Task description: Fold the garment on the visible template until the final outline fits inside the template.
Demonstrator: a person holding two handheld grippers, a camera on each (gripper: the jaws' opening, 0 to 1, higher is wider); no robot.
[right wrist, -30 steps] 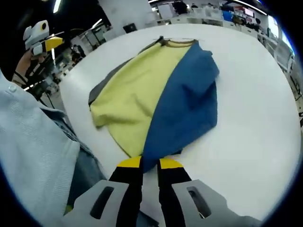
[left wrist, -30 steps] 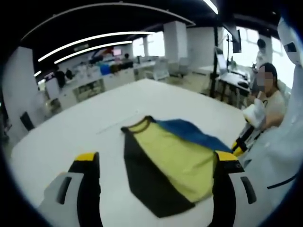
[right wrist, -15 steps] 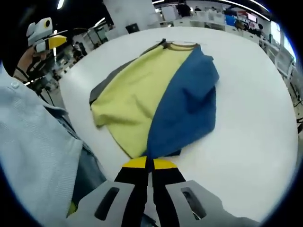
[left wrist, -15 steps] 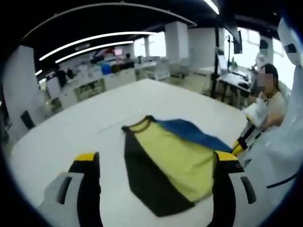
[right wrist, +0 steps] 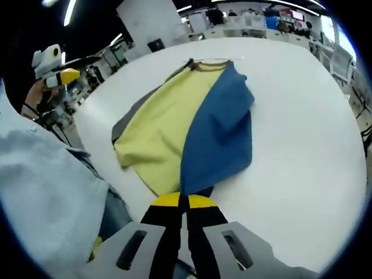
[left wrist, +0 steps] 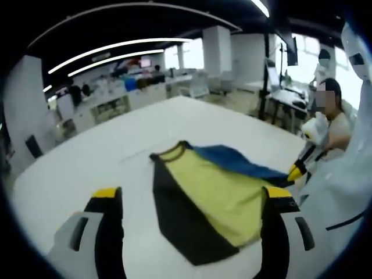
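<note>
A garment (left wrist: 203, 197) with black, yellow and blue panels lies flat on the white table (left wrist: 87, 163), its collar pointing away. My left gripper (left wrist: 192, 195) hovers above its near edge, open wide, with nothing between the jaws. In the right gripper view the garment (right wrist: 180, 122) spreads out ahead, and my right gripper (right wrist: 183, 201) is shut on the hem of the blue panel. From the left gripper view, the right gripper (left wrist: 299, 168) pinches the blue corner at the table's right side. The left gripper (right wrist: 58, 72) is held up in a hand at upper left.
A thin pale line (left wrist: 136, 154) runs across the table beyond the collar. A seated person (left wrist: 331, 125) is at the right, past the table edge. Desks and chairs (left wrist: 192, 87) fill the room behind. My light blue sleeve (right wrist: 40, 197) lies along the left.
The right gripper's jaws closed on the blue hem, then lifted that corner slightly. The left gripper has stayed open in place.
</note>
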